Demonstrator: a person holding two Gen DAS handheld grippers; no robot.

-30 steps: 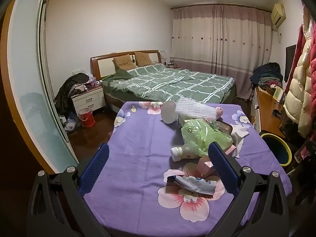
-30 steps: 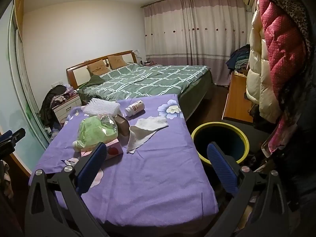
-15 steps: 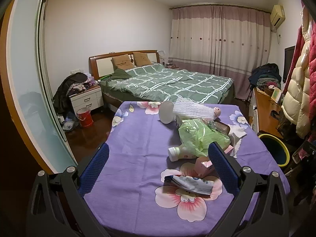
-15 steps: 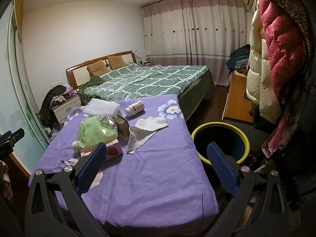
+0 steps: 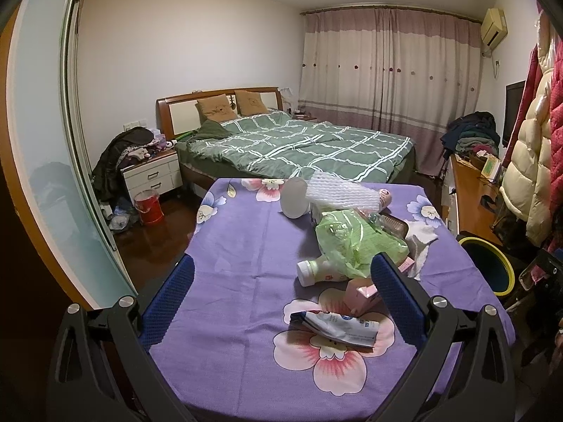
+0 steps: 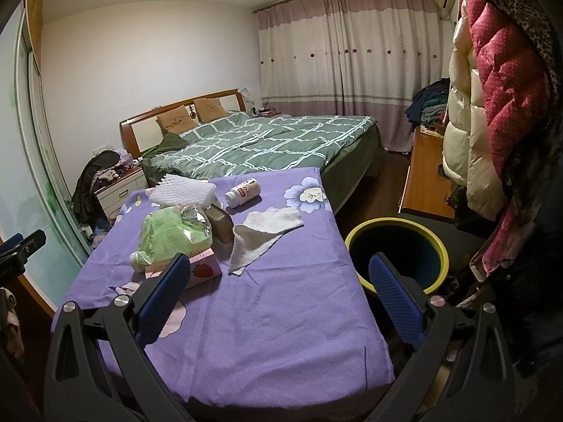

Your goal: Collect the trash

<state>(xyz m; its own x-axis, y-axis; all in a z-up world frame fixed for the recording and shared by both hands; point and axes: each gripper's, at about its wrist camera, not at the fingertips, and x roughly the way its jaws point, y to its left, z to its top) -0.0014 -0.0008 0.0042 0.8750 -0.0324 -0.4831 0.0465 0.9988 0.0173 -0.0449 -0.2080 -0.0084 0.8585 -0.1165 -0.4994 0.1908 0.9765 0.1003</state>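
Trash lies on a purple flowered tablecloth (image 5: 239, 246): a green plastic bag (image 5: 355, 242) (image 6: 172, 232), a white bottle (image 5: 316, 272) under it, a pink carton (image 5: 362, 295) (image 6: 202, 267), a flat white-blue wrapper (image 5: 337, 323), white foam netting (image 5: 337, 193) (image 6: 183, 191), a crumpled paper towel (image 6: 264, 235) (image 5: 418, 242) and a small labelled bottle (image 6: 244, 191). A yellow-rimmed bin (image 6: 397, 249) (image 5: 489, 267) stands right of the table. My left gripper (image 5: 281, 288) hangs open above the near table edge. My right gripper (image 6: 278, 288) is open too, holding nothing.
A bed with a green checked cover (image 5: 299, 147) stands behind the table. A white nightstand (image 5: 151, 176) and red bucket (image 5: 147, 205) are at the left by a sliding glass door (image 5: 45, 161). Coats (image 6: 492, 105) hang at the right above a wooden desk (image 6: 425, 172).
The left wrist view has shifted slightly, with the table contents sliding a little left and down. The right gripper has stayed put. Both grippers stay open.
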